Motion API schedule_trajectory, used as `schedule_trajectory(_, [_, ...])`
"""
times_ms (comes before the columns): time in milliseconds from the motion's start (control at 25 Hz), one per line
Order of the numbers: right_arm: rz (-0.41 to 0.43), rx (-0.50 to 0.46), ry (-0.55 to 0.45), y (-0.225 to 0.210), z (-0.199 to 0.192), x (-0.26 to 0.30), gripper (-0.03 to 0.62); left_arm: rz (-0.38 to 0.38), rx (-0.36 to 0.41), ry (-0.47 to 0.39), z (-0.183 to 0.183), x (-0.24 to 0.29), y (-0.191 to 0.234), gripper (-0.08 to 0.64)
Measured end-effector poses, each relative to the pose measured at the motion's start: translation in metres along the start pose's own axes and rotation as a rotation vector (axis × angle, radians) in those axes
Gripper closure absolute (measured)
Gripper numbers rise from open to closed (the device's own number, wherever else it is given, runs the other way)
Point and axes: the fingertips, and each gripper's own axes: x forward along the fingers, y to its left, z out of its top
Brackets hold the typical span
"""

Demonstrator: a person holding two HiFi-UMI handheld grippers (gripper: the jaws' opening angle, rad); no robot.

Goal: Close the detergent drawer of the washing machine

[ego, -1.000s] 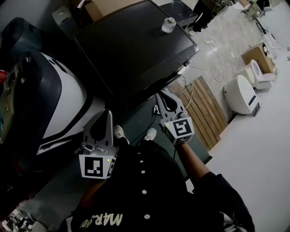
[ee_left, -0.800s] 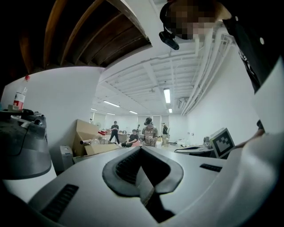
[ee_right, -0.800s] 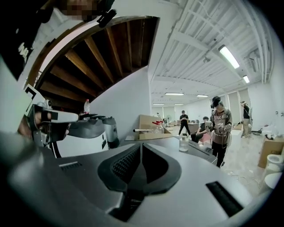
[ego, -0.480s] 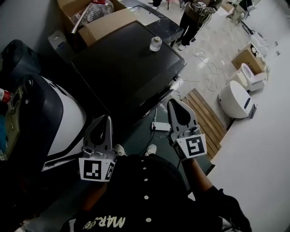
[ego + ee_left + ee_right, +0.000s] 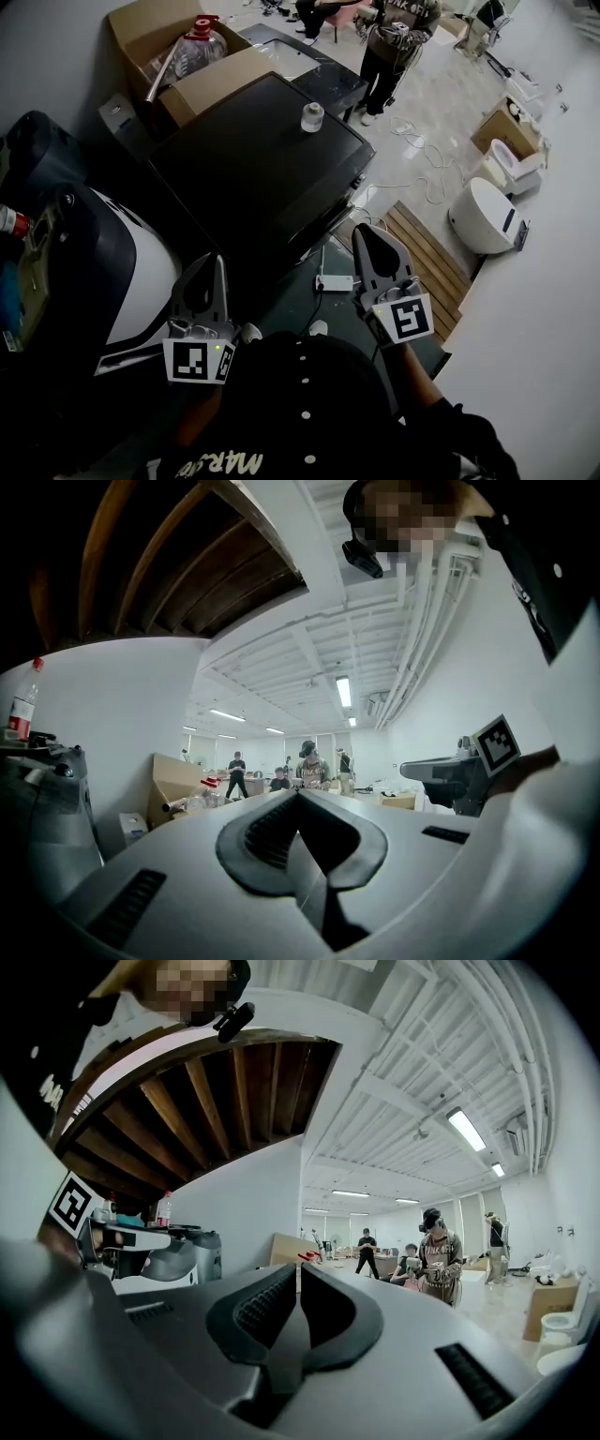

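In the middle of the head view, a big dark machine [image 5: 262, 155] with a flat glossy top, probably the washing machine. Only a thin edge of its front visible, so place and state of the detergent drawer impossible to tell. Just beside it on the left, a rounded white and black machine [image 5: 131, 262]. Behind, near the wall, an open cardboard box [image 5: 202, 70] with a red-capped jug [image 5: 199, 39] inside. At the right, on the pale floor, a white toilet [image 5: 487, 214]. Between it and the dark machine, a slatted wooden board [image 5: 427, 253].

Lower, in front of the person's dark shirt, the left gripper [image 5: 217, 262], jaws pressed together with nothing between. Next to it the right gripper [image 5: 367, 231], likewise closed and empty, touching nothing.

On the glossy top, a small white jar [image 5: 311, 116]. On the floor near the right gripper, a white power strip [image 5: 335, 281].
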Motion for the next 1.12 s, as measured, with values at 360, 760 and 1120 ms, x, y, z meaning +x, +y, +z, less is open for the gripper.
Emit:
schedule_trajectory(360, [-0.012,0.002,-0.016,-0.004,0.0014,-0.0046,0.552,-0.004,0.028,-0.006,0.0046,0.0005,0.0008,0.552])
schedule_trajectory(760, [-0.018,0.016,-0.013,-0.0028,-0.0012,-0.0058,0.552,-0.012,0.033,-0.007,0.0056,-0.0017,-0.0024,0.552])
schedule_trajectory(1120, [-0.003,0.024,-0.024,0.0034,0.0009,-0.0049,0.552,-0.022,0.021,0.003,0.002,-0.0039,-0.0066,0.552])
